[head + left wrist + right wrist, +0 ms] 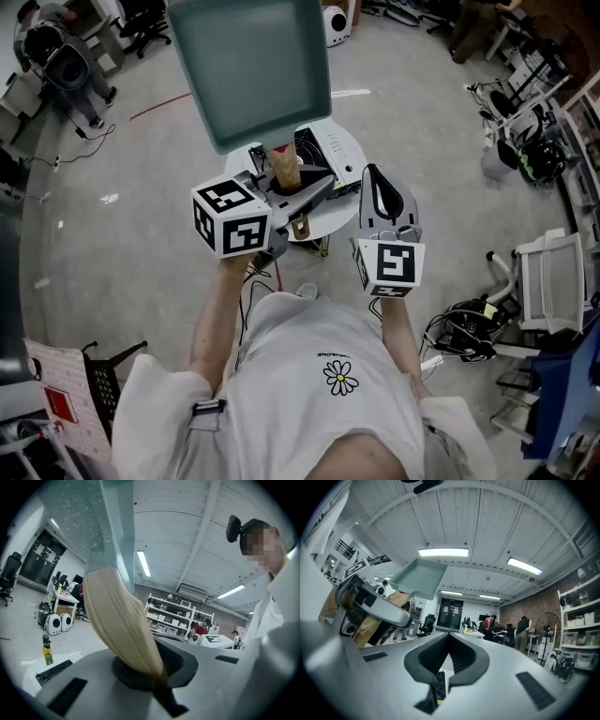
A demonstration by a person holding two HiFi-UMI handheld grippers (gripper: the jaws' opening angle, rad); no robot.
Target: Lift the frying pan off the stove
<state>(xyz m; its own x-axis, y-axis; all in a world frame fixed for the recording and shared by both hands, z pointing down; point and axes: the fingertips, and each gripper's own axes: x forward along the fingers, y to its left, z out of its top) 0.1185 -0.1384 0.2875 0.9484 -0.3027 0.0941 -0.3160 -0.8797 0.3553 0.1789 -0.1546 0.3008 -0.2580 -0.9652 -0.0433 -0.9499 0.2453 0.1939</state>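
Frying pan [253, 66]: square, grey-green, up in the air, well clear of the stove [333, 141] on the round white bench [323, 228] below. In the head view the pan hides part of the bench.

Left tool [291, 187]: clamped on the pan's pale wooden handle [284, 167], which runs up between the dark pads to the pan body. The left gripper view shows the handle [122, 625] wedged in the jaws, with the pan [110, 522] rising overhead.

Right tool [377, 178]: just beside the left one, apart from pan and handle. Jaws look closed together with nothing in them, though the tips are small in its own view.

Small yellow bottle [47, 651] stands on the bench edge. People at desks far back.
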